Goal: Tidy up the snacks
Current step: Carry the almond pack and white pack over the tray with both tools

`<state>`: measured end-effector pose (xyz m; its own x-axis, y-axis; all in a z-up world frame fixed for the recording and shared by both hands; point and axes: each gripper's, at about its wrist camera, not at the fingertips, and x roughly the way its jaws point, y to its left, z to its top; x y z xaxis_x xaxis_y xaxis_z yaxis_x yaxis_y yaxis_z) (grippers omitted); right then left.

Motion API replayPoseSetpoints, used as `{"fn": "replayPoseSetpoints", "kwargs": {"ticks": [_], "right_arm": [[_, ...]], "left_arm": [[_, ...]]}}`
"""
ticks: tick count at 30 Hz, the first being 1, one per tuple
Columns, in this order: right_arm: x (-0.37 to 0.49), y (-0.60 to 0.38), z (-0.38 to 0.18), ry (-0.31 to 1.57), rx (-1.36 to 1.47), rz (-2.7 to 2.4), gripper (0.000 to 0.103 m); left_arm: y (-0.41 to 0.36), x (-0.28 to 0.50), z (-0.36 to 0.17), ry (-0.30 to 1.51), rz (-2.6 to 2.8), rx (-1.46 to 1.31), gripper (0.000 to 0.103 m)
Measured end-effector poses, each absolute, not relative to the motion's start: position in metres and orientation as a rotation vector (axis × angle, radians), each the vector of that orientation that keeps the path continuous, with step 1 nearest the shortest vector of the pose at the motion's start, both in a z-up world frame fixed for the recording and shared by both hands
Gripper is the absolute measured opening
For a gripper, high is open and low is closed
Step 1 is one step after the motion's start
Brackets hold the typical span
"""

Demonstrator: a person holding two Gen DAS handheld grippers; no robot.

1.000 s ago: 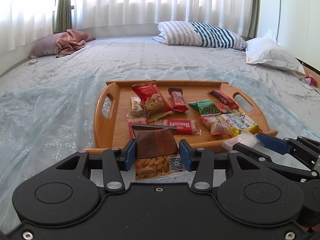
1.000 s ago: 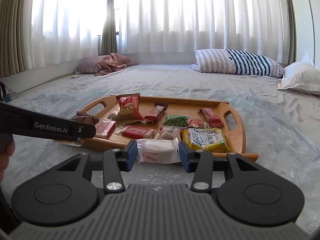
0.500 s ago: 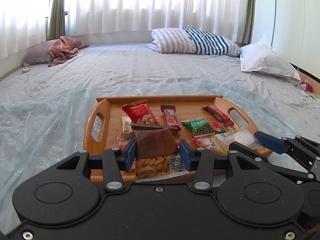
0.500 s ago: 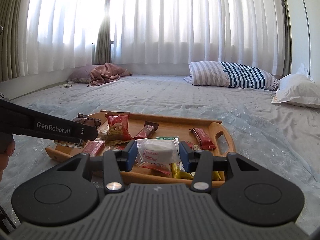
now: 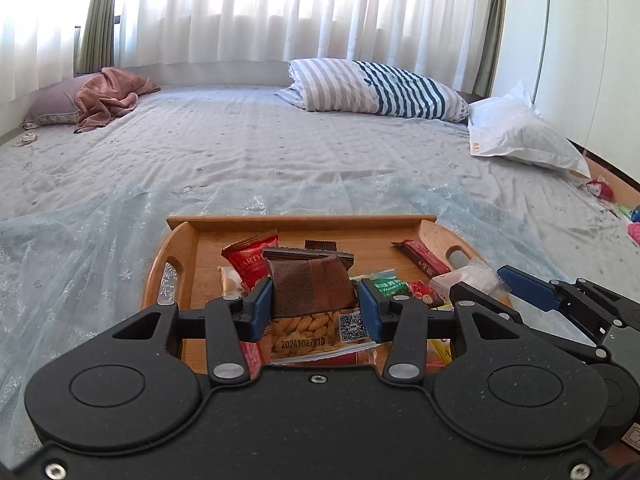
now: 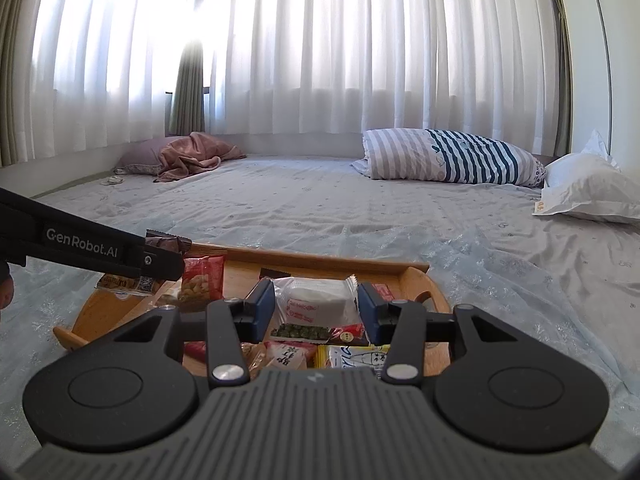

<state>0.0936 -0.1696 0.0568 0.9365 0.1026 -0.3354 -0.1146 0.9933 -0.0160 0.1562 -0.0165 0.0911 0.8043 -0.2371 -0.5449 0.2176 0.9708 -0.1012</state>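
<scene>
Bed with a pale blue-grey sheet (image 5: 280,152) fills both views, white curtains (image 6: 320,48) behind it. Nearest my left camera, the left tongs (image 5: 315,304) are closed partway on a brown peanut packet (image 5: 310,286); both blue pads press its sides and it hangs above the wooden tray (image 5: 304,222). My right tongs (image 6: 316,306) clamp a white wrapped snack (image 6: 316,298) the same way, also over the tray. Below them the tray holds loose snacks: a red nut bag (image 5: 246,260), a green pea packet (image 5: 386,284), a red bar (image 5: 426,260) near the right handle. In the right view the left tongs' arm crosses in from the left edge, the peanut packet at its tip. Farther back lie a striped pillow (image 5: 380,90), a white pillow (image 5: 516,132) and a pink blanket (image 5: 108,98).
</scene>
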Motion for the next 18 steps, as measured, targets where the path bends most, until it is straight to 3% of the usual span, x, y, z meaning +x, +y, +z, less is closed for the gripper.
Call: {"fn": "replayPoseSetpoints", "kwargs": {"ticks": [18], "right_arm": [[0.172, -0.179, 0.044, 0.406, 0.001, 0.07, 0.049]], "left_arm": [[-0.031, 0.243, 0.074, 0.643, -0.228, -0.017, 0.043]]}}
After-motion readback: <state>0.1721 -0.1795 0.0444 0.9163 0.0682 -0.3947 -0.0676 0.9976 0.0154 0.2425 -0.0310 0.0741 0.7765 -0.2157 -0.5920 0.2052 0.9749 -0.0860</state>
